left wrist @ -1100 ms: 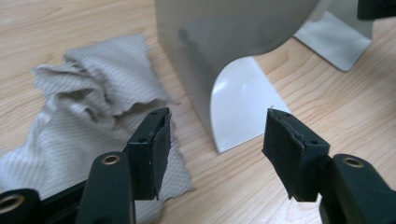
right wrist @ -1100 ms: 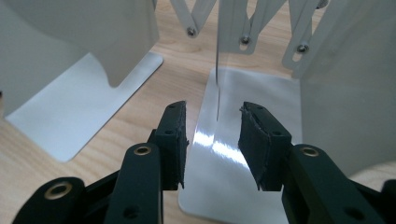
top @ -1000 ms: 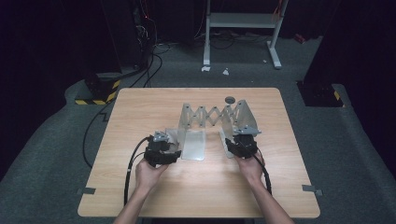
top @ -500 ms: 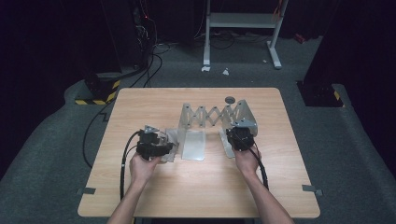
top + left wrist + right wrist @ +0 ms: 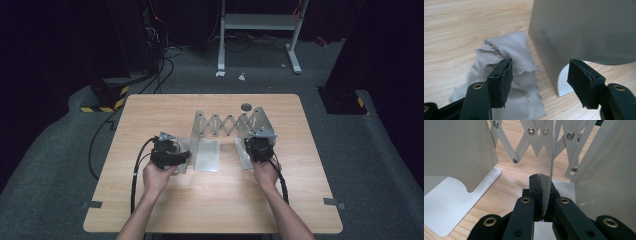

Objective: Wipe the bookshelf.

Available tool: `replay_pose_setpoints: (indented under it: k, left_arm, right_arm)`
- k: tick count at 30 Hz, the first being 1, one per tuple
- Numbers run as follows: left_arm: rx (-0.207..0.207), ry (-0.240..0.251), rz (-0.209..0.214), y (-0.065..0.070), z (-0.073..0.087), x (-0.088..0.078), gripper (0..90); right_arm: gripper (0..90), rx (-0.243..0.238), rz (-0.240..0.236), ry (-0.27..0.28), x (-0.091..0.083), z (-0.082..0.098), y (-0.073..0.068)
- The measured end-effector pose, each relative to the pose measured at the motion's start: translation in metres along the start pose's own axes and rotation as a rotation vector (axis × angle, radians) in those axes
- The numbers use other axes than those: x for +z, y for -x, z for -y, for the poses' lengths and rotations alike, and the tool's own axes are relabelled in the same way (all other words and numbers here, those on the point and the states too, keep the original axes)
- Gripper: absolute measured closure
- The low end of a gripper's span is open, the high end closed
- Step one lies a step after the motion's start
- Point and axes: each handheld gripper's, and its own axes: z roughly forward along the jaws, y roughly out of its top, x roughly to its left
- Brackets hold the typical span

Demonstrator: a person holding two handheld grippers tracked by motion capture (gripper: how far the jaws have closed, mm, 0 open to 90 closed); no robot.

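The right gripper (image 5: 541, 195) has just closed its jaws on the thin upright plate (image 5: 550, 157) of the expandable metal bookend rack (image 5: 230, 125). The left gripper (image 5: 539, 82) stands with jaws apart, a crumpled grey cloth (image 5: 506, 75) under its left jaw, the rack's other end plate (image 5: 584, 30) just ahead.

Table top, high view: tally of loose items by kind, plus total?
Expanding metal bookend rack: 1
Grey cloth: 1
Small dark round disc: 1
Handheld claws: 2, left claw open beside the cloth, right claw shut on the rack's right end plate
Total: 5
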Motion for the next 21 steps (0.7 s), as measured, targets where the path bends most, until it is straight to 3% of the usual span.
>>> replay_pose_setpoints:
  k: [3,10,21]
  left_arm:
    - [0.012,0.003,-0.006,0.004,-0.001,0.0,37.7]
    - [0.006,0.007,0.024,0.009,0.002,-0.001,38.6]
    - [0.051,-0.019,0.056,0.029,0.006,0.0,37.6]
  right_arm:
    - [89.1,0.002,-0.004,0.003,0.0,0.0,0.0]
    - [89.4,-0.002,-0.043,-0.011,-0.001,-0.003,0.004]
    - [89.5,-0.017,-0.094,-0.022,-0.003,-0.005,0.002]
